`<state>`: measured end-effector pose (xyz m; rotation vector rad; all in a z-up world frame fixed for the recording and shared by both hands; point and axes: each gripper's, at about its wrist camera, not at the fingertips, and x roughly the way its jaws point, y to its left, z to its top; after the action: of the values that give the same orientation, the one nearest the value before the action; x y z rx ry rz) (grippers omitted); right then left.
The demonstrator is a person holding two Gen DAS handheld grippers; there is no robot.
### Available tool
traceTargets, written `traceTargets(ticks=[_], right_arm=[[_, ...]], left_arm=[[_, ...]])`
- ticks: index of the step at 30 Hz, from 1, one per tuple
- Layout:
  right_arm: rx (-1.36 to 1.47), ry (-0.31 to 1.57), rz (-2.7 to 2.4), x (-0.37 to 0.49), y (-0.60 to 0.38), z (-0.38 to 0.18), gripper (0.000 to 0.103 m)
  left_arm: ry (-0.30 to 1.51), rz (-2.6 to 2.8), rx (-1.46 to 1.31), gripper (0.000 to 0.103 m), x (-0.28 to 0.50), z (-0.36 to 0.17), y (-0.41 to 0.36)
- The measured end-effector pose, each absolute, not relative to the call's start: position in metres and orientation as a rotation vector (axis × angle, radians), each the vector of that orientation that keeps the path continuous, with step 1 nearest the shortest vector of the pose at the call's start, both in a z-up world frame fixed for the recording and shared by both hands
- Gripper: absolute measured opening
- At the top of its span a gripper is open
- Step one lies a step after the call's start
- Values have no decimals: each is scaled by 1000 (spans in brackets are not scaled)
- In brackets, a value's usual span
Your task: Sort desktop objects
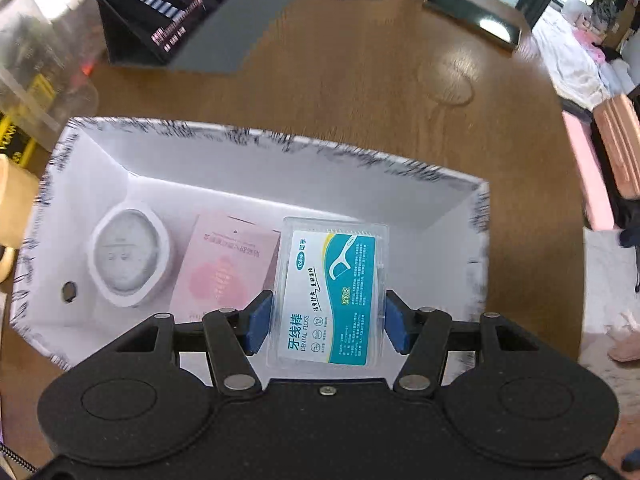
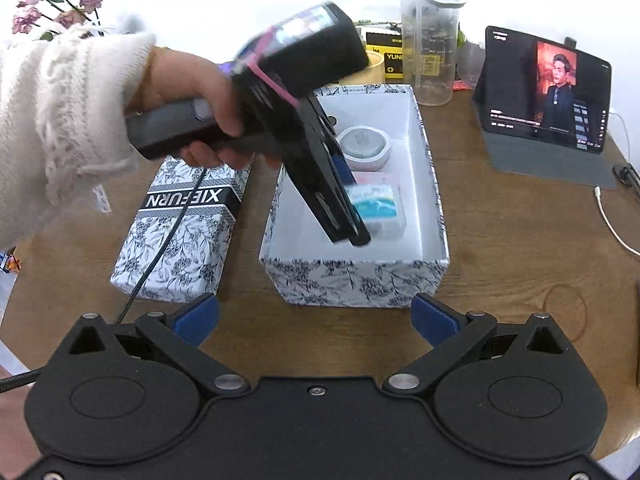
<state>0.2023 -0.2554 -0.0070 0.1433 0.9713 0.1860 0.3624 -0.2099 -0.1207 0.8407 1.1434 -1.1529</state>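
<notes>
While its blue pads clamp a clear plastic dental floss case [image 1: 331, 292], the left claw [image 1: 326, 318] hangs inside the white floral-rimmed box [image 1: 256, 168]. Right view: the right claw [image 2: 316, 318] gapes wide, empty, above the wooden surface [image 2: 520, 248].

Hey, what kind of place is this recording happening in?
Most likely a home, at a brown wooden table used as a desk. A black tablet propped on its grey folding cover plays a video, dried purple roses stand at the back, and the left wrist view shows what looks like a bed with white bedding.
</notes>
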Motion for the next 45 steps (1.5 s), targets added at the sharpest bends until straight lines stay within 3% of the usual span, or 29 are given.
traceTargets(ticks=[20, 21, 23, 28, 35, 38, 45], right_arm=[[182, 1042, 195, 215, -253, -28, 103], [182, 1045, 194, 214, -254, -29, 103], [186, 1050, 191, 212, -254, -30, 103], [180, 1052, 181, 205, -255, -31, 103], [191, 1007, 179, 188, -261, -25, 103], [195, 985, 195, 179, -262, -25, 103], [170, 941, 247, 148, -256, -26, 103]], left_arm=[[1264, -1159, 856, 58, 364, -164, -221], [1271, -1155, 848, 59, 365, -164, -220], [1292, -1160, 814, 70, 369, -159, -218], [1222, -1129, 762, 85, 372, -132, -205], [1033, -1003, 515, 93, 354, -60, -155], [941, -909, 370, 103, 327, -32, -126], [759, -607, 121, 103, 253, 10, -63]])
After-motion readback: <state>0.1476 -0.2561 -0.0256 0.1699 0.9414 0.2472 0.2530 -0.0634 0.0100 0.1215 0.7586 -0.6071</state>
